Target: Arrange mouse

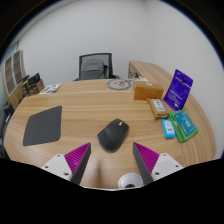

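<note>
My jaws (pixel 113 160) stand wide apart and hold nothing; the two fingers (pixel 74 158), each with its magenta pad, reach out over the near edge of the wooden tabletop (pixel 85 105). The black mouse (pixel 113 134) lies flat on the wood just ahead of the fingers, in line with the gap between them and touching neither. Its long axis runs obliquely, from the near side by my left finger up toward the far right corner of the tabletop; I cannot tell which end is the button end. Well off to the left of it, toward the left edge, lies a dark mouse pad (pixel 43 127), apart from the mouse. Along the right edge sit a purple box (pixel 179 88) standing upright, a cardboard box (pixel 148 92) beside it, and some green packets (pixel 181 125) nearer me. A round white object (pixel 119 85) rests near the far edge, with a black office chair (pixel 93 67) beyond.
</note>
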